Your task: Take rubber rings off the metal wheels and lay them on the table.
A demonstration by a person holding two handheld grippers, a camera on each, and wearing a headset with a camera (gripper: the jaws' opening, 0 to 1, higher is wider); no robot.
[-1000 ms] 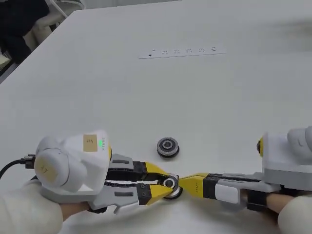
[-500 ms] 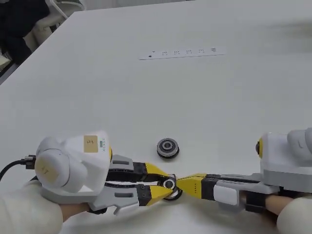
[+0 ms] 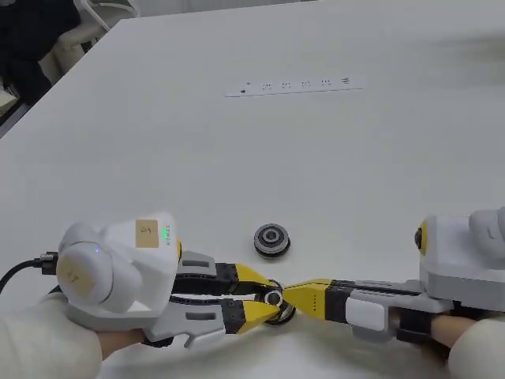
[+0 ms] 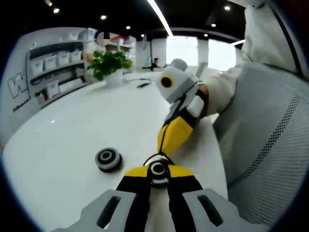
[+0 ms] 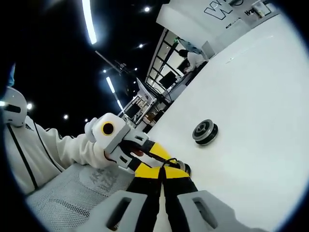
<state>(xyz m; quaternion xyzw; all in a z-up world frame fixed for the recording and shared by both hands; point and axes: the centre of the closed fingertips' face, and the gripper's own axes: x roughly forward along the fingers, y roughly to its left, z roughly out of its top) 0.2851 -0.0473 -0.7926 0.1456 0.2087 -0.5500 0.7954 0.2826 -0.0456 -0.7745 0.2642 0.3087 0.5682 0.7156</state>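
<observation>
A small metal wheel (image 3: 274, 299) with a black rubber ring is clamped between the yellow tips of my left gripper (image 3: 267, 301), low in the head view, just above the white table (image 3: 316, 174). The left gripper view has this wheel (image 4: 158, 169) held at the jaw tips. My right gripper (image 3: 289, 295) comes in from the right, its tips shut on the thin black rubber ring (image 4: 155, 157) at the wheel's edge. A second wheel (image 3: 271, 239) with its ring lies flat on the table just beyond the grippers; it is also in the gripper views (image 4: 108, 159) (image 5: 205, 132).
A white strip with dark markings (image 3: 296, 84) lies far back on the table. The table's left edge (image 3: 55, 75) runs diagonally, with a chair (image 3: 99, 12) beyond it. A potted plant (image 4: 110, 65) stands on another table in the background.
The right gripper's tips have edged slightly left against the held wheel. The left gripper and the loose wheel stay where they were.
</observation>
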